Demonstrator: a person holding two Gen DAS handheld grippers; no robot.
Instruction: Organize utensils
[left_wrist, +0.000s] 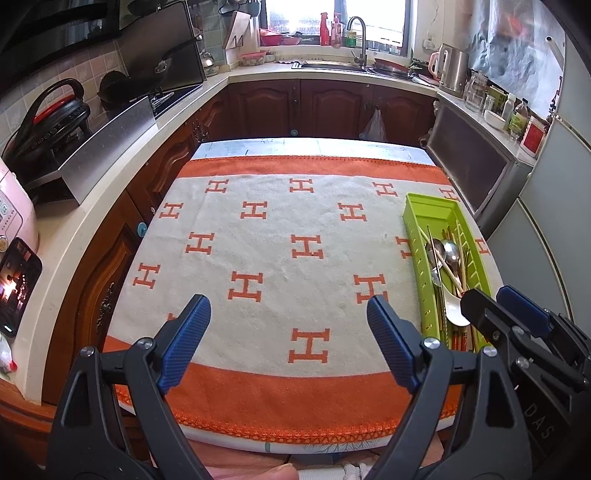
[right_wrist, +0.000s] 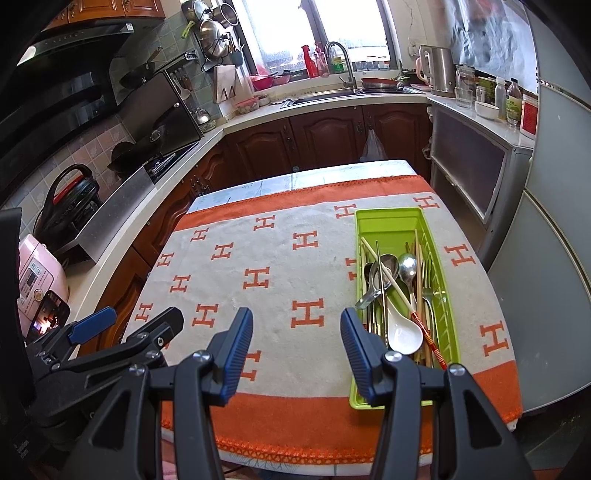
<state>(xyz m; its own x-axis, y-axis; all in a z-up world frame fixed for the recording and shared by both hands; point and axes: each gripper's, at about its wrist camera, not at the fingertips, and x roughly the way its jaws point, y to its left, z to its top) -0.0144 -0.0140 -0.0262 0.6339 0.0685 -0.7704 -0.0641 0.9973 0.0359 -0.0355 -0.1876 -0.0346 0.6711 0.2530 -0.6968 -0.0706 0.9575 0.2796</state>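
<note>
A green slotted tray (right_wrist: 388, 216) lies lengthwise on the right side of the towel-covered table. It holds several utensils: a white ceramic spoon (right_wrist: 404, 334), metal spoons (right_wrist: 408, 267), forks (right_wrist: 428, 273) and chopsticks (right_wrist: 388, 275), piled loosely. My right gripper (right_wrist: 295, 321) hovers open and empty over the towel, just left of the tray's near end. My left gripper (left_wrist: 288, 310) stands wide open over the towel's near middle with nothing between its fingers. In the left wrist view the tray (left_wrist: 417, 206) sits at the right, with the right gripper (left_wrist: 487, 295) beside its near end.
An orange-and-white towel (left_wrist: 280, 229) with an H pattern covers the table. A counter on the left carries a pink appliance (right_wrist: 40, 277), a phone (right_wrist: 50, 314) and a black cooker (right_wrist: 70, 199). A grey cabinet (right_wrist: 469, 170) and a fridge stand to the right.
</note>
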